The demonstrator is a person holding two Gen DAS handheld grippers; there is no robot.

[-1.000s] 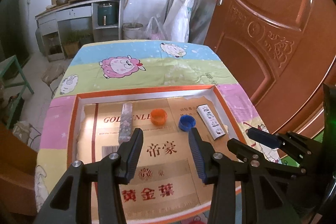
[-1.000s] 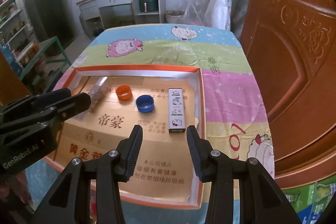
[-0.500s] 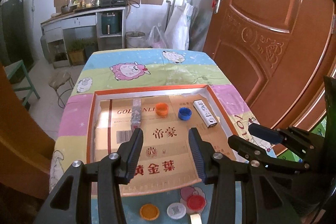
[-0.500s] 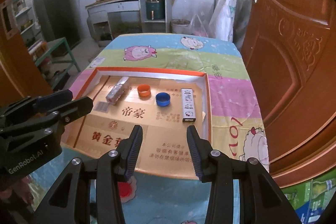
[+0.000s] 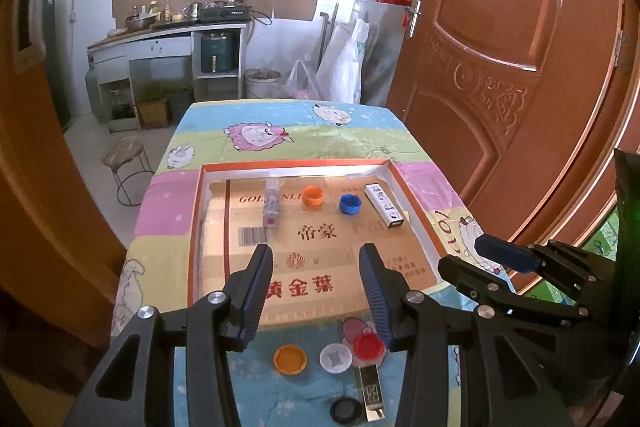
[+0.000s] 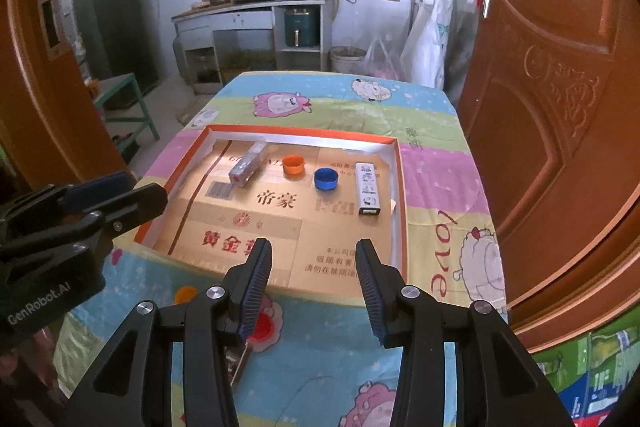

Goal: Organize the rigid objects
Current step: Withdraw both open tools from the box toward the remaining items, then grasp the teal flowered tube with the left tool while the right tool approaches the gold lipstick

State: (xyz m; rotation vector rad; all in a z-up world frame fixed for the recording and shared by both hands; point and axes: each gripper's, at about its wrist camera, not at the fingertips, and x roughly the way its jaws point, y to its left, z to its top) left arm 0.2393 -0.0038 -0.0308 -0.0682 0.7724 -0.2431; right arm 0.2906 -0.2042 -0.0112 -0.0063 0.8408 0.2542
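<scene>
A shallow orange-rimmed tray [image 5: 296,163] [image 6: 304,131] lined with cardboard lies on the table. Across its far part sit a clear oblong box [image 5: 272,205] [image 6: 248,167], an orange cap [image 5: 312,195] [image 6: 293,165], a blue cap [image 5: 350,204] [image 6: 326,179] and a white oblong box [image 5: 383,201] [image 6: 368,183]. My left gripper [image 5: 316,255] [image 6: 136,187] hangs open and empty over the tray's near edge. To its right, my right gripper [image 6: 314,247] [image 5: 472,255] is also open and empty.
On the cloth in front of the tray lie an orange cap [image 5: 290,359], a white cap [image 5: 336,358], a red cap [image 5: 368,345], a black ring [image 5: 346,407] and a silver bar [image 5: 371,393]. A brown door [image 5: 500,67] stands close on the right; a stool [image 5: 124,151] is left.
Both grippers have drawn back from the tray and risen. The tray looks smaller, and the loose caps on the near cloth have come into view. Jaw openings are unchanged.
</scene>
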